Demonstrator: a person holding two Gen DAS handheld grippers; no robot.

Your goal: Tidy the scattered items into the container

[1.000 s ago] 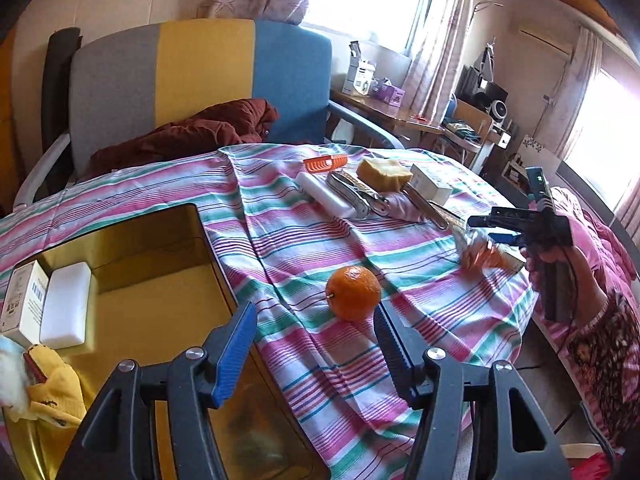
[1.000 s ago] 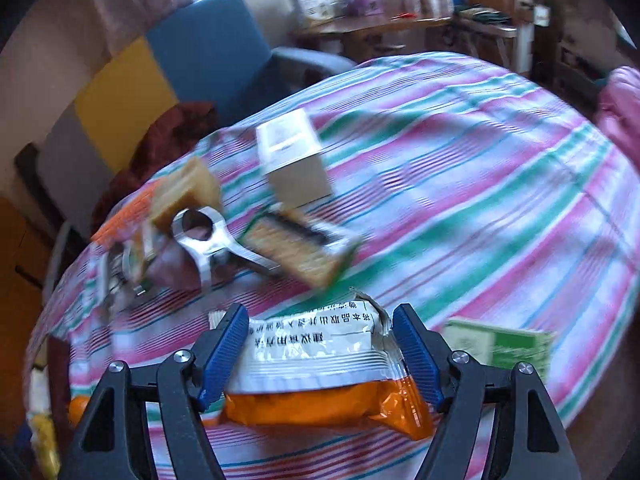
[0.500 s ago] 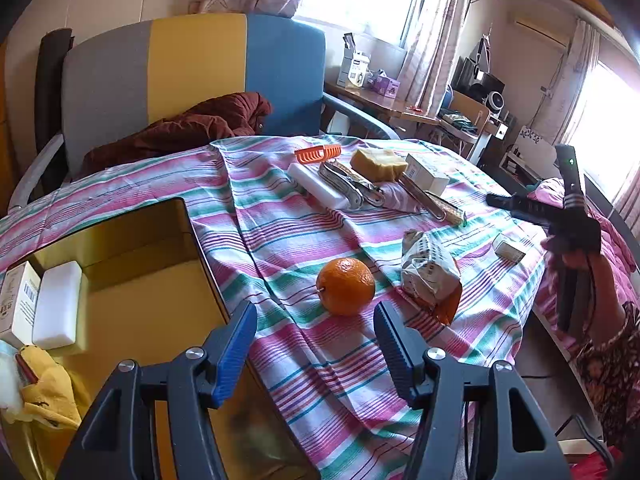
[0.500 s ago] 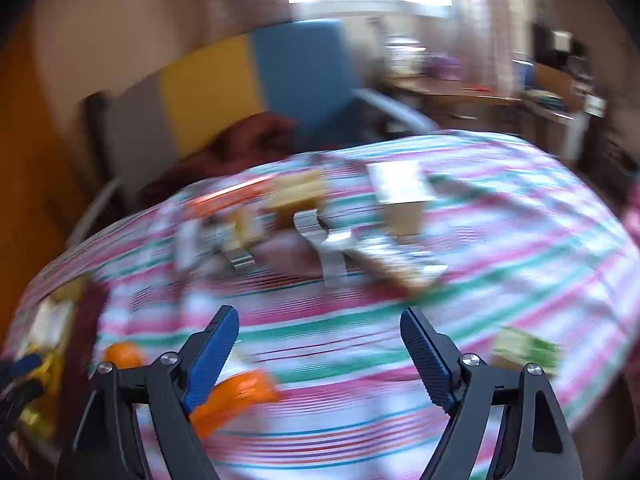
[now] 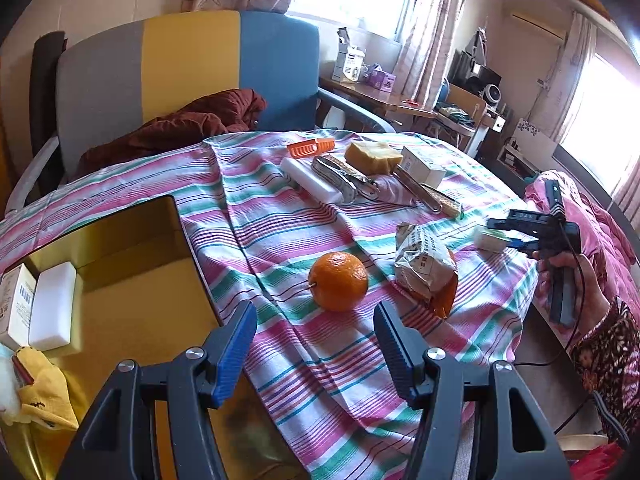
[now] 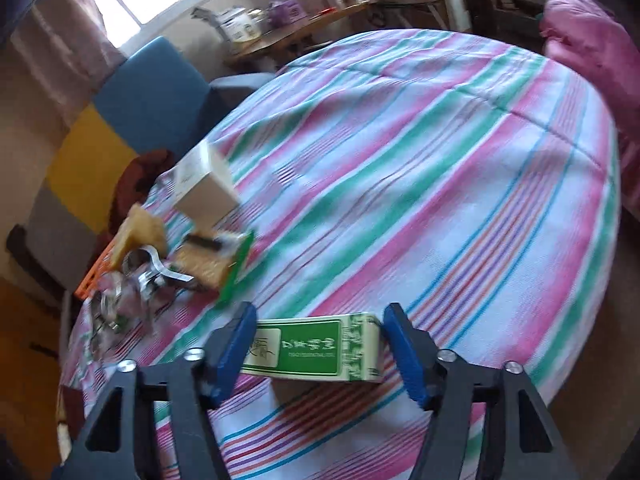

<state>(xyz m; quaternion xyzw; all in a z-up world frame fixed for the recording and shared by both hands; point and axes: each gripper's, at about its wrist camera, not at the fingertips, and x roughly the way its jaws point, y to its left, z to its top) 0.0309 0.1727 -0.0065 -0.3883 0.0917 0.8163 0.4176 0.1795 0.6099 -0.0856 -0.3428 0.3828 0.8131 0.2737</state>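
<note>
Here, at the far left of the left wrist view, the gold rectangular metal container [image 5: 132, 304] runs off the frame edge, so its full outline is hidden. Inside it lie a white oblong block [image 5: 53, 306], a white carton with a barcode [image 5: 14, 308] whose print is too small to read, and a crumpled yellow cloth [image 5: 38, 390].

The left tongs [image 5: 315, 346] stand spread and empty above the pink, green and white striped tablecloth [image 5: 280, 236] on the worktop. Just beyond them sits a round orange [image 5: 338, 281], and beside it a crinkled silver and orange snack packet [image 5: 426, 270] with printing too small to make out. Farther back a cluster holds an orange plastic comb-like piece [image 5: 312, 147], a white bar [image 5: 310, 184], metal tools [image 5: 348, 178], a tan sponge-like block [image 5: 373, 156] and a white box [image 5: 422, 165].

At the right, a hand in a patterned sleeve [image 5: 570, 276] carries the right tongs [image 6: 318, 344]. Their jaws are closing around a green and cream rectangular box [image 6: 316, 354], which lies on the cloth near the worktop's edge; its label characters are blurred. Whether the pads already press it I cannot tell.
</note>
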